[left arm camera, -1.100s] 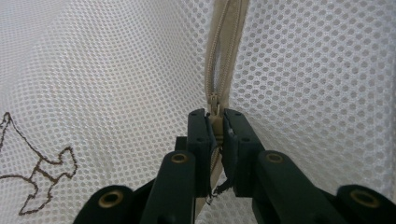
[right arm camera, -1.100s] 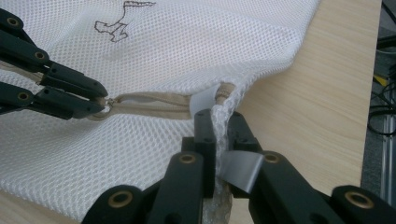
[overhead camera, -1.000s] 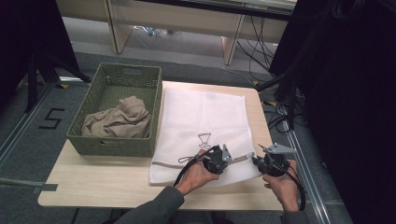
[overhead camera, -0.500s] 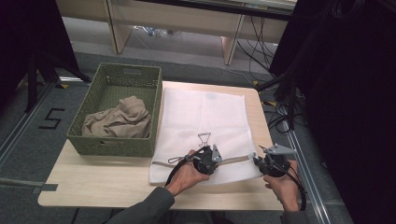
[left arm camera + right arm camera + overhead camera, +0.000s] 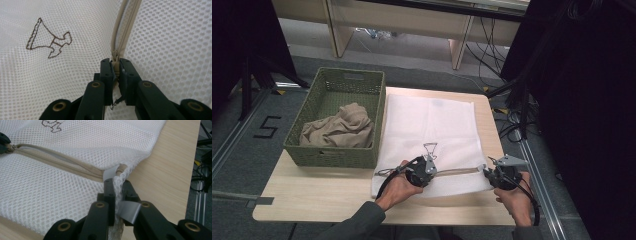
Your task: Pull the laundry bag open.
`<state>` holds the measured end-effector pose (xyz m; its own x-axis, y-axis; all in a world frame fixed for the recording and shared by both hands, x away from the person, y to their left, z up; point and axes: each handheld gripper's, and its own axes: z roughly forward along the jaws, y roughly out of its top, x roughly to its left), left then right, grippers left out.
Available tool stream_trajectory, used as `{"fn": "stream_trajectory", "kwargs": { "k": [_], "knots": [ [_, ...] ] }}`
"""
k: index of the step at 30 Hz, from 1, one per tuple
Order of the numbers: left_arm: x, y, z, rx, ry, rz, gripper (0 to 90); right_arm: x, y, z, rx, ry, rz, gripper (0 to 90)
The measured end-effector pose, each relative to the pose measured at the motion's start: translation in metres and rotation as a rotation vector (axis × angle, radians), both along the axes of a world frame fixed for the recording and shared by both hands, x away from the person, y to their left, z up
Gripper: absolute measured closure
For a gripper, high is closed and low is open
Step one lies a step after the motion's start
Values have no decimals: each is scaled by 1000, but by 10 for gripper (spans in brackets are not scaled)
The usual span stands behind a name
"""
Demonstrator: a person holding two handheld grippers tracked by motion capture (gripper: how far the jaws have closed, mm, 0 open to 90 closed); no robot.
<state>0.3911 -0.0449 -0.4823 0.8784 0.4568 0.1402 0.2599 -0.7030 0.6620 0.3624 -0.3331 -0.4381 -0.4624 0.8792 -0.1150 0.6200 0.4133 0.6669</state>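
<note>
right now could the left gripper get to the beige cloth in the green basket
Probably not as things stand: the left gripper is shut on the zipper pull of the white mesh bag. It would have to let go first; nothing lies over the beige cloth in the open-topped basket.

Left gripper [image 5: 428, 170], held in the left hand [image 5: 398, 186], pinches the zipper pull [image 5: 115, 55]. Right gripper [image 5: 489, 175], in the right hand [image 5: 515, 200], clamps the mesh bag [image 5: 432, 125] corner beside the zipper's end.
</note>
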Motion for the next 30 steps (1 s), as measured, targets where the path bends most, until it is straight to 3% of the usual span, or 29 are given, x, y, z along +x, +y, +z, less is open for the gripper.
{"fn": "stream_trajectory", "kwargs": {
  "k": [6, 9, 13, 15, 22, 30],
  "knots": [
    [-2, 20, 0, 20, -4, 25, 815, 0, 0, 0, -20, 0, 1, 855],
    [-3, 32, -1, 6, 0, 33, 814, 0, 1, 0, -21, 2, 11, 855],
    [-7, 39, -2, 29, -13, 35, 814, 0, 3, -1, -31, 5, 16, 855],
    [-8, 49, -6, 61, -20, 48, 814, 0, 4, -1, -41, 4, 16, 855],
    [-13, 78, -12, 72, -8, 83, 814, 1, 2, -2, -41, 12, 8, 855],
    [-17, 98, -14, 83, -16, 113, 814, 1, 2, -4, -45, 18, 8, 854]
  ]
}}
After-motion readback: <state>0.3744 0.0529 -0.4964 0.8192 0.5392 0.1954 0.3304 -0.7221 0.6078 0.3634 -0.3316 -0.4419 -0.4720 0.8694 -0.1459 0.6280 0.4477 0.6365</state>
